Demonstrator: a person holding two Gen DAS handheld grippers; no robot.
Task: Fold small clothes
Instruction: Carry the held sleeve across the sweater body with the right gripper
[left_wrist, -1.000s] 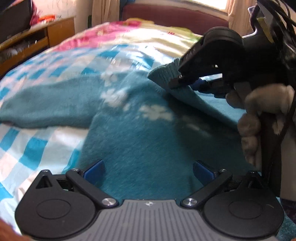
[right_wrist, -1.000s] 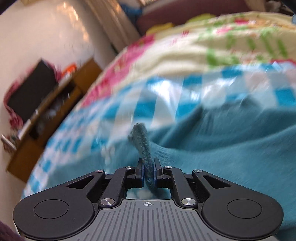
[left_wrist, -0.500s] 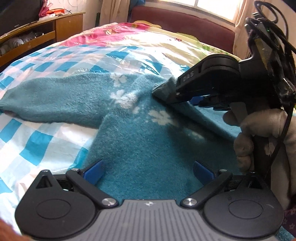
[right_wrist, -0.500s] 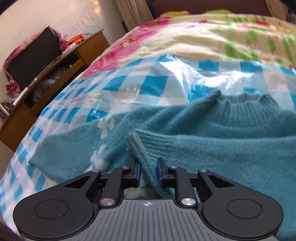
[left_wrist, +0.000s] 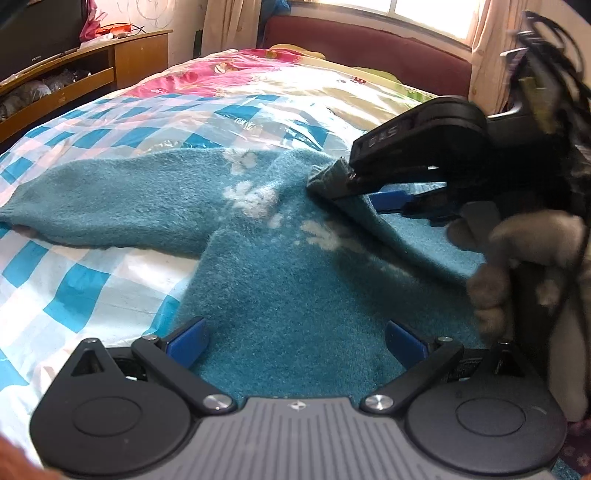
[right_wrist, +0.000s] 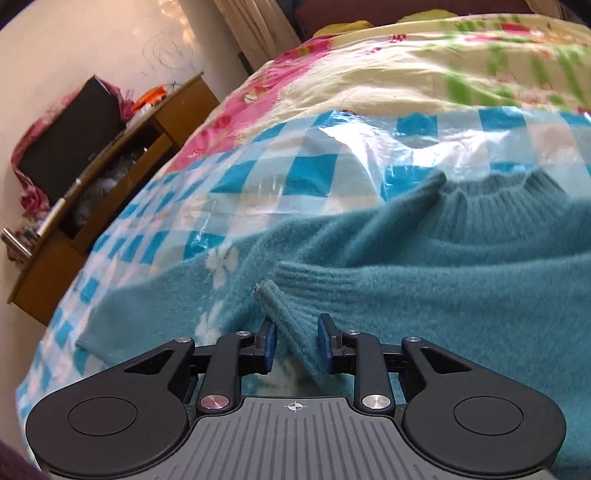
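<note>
Right gripper (right_wrist: 296, 342) angled down over teal sweater (left_wrist: 295, 280), jaws just opening, folded cuff (right_wrist: 291, 325) loose between. Left gripper (left_wrist: 293, 341) spread wide, empty. Lettering on right gripper unreadable.

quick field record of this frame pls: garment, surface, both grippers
garment: teal sweater with white flower pattern, lying flat, one sleeve folded across the body
sleeve cuff: between the right gripper's pads, no longer pinched
right gripper: jaws have just been opening, gaps show beside the cuff
left gripper: wide open over the sweater body, holding nothing
surface: bed with blue-and-white checked plastic sheet
</note>
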